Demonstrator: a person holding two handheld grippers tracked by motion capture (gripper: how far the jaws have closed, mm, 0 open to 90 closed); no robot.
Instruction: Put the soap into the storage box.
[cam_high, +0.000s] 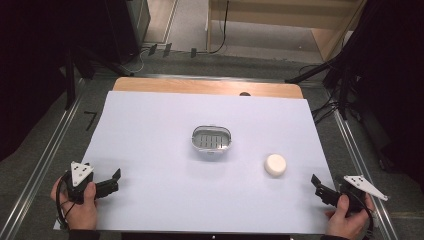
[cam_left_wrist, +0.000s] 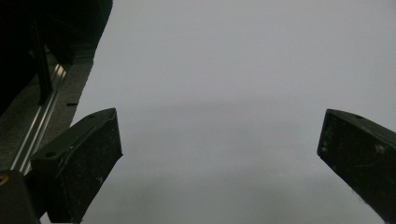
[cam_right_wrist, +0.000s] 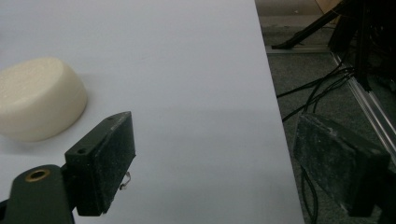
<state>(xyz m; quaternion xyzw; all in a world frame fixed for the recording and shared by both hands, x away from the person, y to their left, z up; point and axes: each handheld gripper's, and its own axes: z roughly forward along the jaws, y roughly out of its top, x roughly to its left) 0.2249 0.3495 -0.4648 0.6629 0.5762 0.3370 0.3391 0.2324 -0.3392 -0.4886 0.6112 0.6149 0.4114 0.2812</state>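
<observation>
Right gripper (cam_high: 320, 186) sat open, holding nothing, near soap bar (cam_high: 275, 164); left gripper (cam_high: 112, 181) open wide; metal dish (cam_high: 212, 138) stood apart, no soap in it

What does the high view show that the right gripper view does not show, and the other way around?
The high view alone gives the metal soap dish in the middle of the white sheet, and the left gripper with the hand holding it. The right gripper view alone gives a close look between the right gripper's open, empty jaws and the dark cables on the floor beside the table. Both share the round white soap lying bare on the sheet.
</observation>
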